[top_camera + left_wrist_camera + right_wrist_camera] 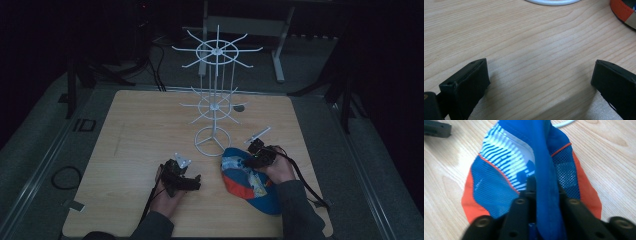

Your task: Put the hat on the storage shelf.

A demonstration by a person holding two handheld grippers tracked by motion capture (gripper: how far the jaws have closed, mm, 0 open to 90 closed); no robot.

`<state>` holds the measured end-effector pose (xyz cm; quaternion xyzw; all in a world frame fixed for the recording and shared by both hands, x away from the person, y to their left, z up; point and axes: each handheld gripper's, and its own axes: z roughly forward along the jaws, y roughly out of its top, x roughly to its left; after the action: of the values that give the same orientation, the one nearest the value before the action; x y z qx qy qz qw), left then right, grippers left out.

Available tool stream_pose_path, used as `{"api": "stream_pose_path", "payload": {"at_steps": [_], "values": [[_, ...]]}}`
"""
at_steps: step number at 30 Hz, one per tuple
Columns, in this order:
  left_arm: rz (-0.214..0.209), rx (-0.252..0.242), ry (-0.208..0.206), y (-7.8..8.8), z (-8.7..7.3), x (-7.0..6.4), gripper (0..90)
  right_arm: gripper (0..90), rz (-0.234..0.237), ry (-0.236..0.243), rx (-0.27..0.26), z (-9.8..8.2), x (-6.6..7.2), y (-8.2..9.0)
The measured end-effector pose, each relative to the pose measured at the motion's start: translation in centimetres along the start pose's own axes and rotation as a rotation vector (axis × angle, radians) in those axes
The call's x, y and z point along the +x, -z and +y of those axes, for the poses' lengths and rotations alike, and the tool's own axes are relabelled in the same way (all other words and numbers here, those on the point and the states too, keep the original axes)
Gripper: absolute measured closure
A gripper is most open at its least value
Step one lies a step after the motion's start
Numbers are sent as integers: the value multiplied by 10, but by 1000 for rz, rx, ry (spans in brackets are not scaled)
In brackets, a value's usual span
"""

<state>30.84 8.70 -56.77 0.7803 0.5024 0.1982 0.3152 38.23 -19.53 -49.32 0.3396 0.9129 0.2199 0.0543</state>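
A cap (250, 182) in blue, orange and white lies on the wooden table (135, 130) at the front right. My right gripper (252, 159) is shut on a fold of the cap's blue fabric (544, 157), pinched between its jaws (546, 192). To the left of the cap, my left gripper (192, 181) rests low over the table. It is open (540, 82), with only bare wood between its jaws. The cap's orange edge (621, 11) shows at the top right of the left gripper view.
A tall white wire rack (216, 95) with two tiers of radiating hooks stands at the table's middle, its ring base (212, 141) just behind the cap. A small white piece (260, 134) lies right of the base. Cables trail off the table's front edge.
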Motion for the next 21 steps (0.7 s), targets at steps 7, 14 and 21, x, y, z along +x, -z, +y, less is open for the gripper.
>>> {"api": "stream_pose_path", "payload": {"at_steps": [7, 14, 21], "values": [[0, 1, -2, 0, 0, 0, 19, 887, 0, 12, -53, -3, 3, 12], [0, 1, -3, 0, 0, 0, 19, 887, 21, 8, -96, -6, 4, 23], [0, 1, -2, 0, 0, 0, 19, 887, 53, 18, -151, -9, 6, 37]]}}
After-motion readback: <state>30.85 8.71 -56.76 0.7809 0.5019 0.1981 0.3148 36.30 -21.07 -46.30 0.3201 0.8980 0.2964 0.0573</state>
